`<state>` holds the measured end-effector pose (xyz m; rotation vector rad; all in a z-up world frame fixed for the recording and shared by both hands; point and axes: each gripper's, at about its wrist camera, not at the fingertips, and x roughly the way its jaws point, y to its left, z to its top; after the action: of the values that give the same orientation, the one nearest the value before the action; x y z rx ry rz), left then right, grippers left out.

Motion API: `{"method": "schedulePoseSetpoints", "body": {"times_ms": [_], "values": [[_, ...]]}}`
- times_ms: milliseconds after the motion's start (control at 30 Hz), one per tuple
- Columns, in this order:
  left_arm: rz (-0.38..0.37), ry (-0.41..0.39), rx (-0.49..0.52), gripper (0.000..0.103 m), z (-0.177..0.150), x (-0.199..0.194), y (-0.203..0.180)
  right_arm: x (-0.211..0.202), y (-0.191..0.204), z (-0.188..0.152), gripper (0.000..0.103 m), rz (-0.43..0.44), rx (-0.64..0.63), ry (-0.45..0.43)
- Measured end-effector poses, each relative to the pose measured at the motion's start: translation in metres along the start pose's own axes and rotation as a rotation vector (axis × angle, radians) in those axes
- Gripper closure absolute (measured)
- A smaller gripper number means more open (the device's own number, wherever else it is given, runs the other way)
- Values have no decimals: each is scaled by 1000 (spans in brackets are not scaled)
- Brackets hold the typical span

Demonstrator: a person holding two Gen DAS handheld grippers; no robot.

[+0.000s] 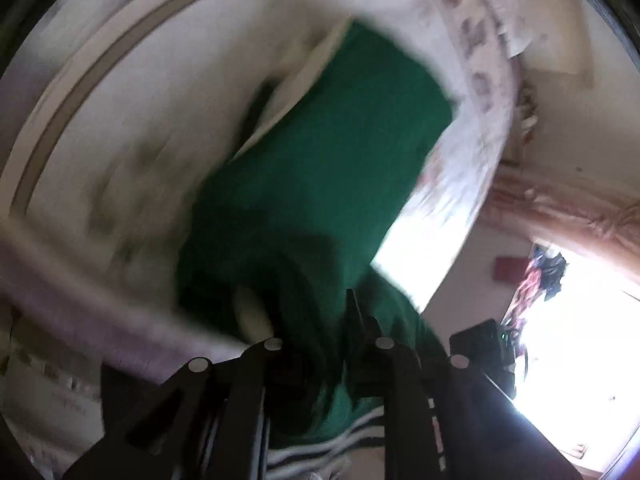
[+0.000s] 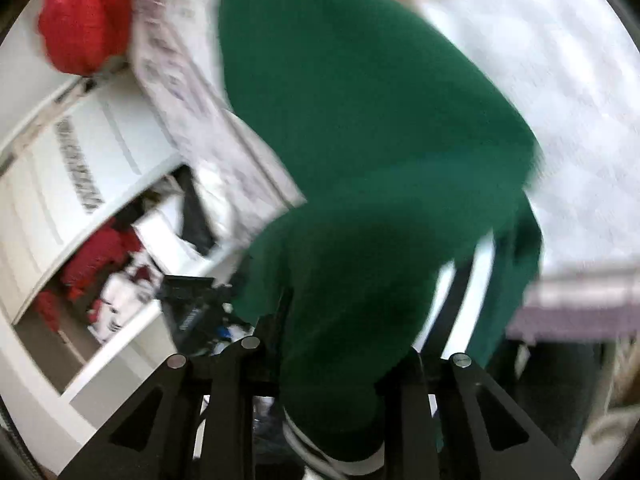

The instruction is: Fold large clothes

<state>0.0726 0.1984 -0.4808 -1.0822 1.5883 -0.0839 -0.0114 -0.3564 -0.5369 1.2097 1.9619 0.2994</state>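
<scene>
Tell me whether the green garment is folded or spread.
Partly folded: the green garment lies as a flat rectangle on the bed, its near end bunched between both grippers' fingers.

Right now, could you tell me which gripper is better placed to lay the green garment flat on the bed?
Probably the left gripper: ahead of it the green garment already lies flat on the bed. The right gripper sits by the bed's edge, its cloth hanging bunched.

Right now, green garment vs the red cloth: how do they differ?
The green garment is large, spread over the bed and drawn into both grippers; the red cloth is small, bunched and untouched at the bed's far edge. The green garment has black-and-white striped trim; the red cloth looks plain. Both are soft fabric and blurred.
</scene>
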Motion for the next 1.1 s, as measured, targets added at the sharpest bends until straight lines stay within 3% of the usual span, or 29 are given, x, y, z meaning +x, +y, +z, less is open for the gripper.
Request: {"method": "schedulePoseSetpoints", "body": {"times_ms": [100, 200, 233, 267, 333, 367, 400, 433, 500, 633, 833, 933, 1100], "values": [[63, 96, -63, 88, -49, 22, 49, 25, -66, -32, 80, -110, 80, 69], [201, 192, -69, 88, -86, 61, 88, 45, -114, -43, 76, -222, 84, 116], [220, 200, -55, 88, -90, 64, 89, 50, -128, -42, 72, -268, 65, 152], [228, 201, -30, 88, -93, 65, 87, 50, -133, -41, 56, -316, 55, 171], [209, 160, 29, 83, -93, 53, 75, 31, -131, -38, 43, -389, -5, 141], [188, 136, 48, 57, -91, 47, 69, 21, -126, -36, 34, -402, -40, 124], [161, 92, 70, 16, -87, 39, 63, 8, -119, -34, 31, -405, -73, 97], [144, 48, 91, 1, -81, 35, 58, -4, -112, -31, 28, -414, -105, 56], [137, -22, 144, 0, -62, 42, 50, -19, -99, -16, 28, -435, -177, -26], [222, -105, 189, 0, -12, 87, 33, -11, -82, 28, 28, -447, -257, -142], [344, -151, 260, 0, 48, 137, 10, -2, -27, 75, 28, -531, -431, -252], [392, -173, 348, 0, 63, 145, -9, 2, -4, 102, 28, -622, -507, -297], [445, -166, 478, 0, 96, 158, -42, 4, 14, 146, 30, -619, -473, -320]]}}
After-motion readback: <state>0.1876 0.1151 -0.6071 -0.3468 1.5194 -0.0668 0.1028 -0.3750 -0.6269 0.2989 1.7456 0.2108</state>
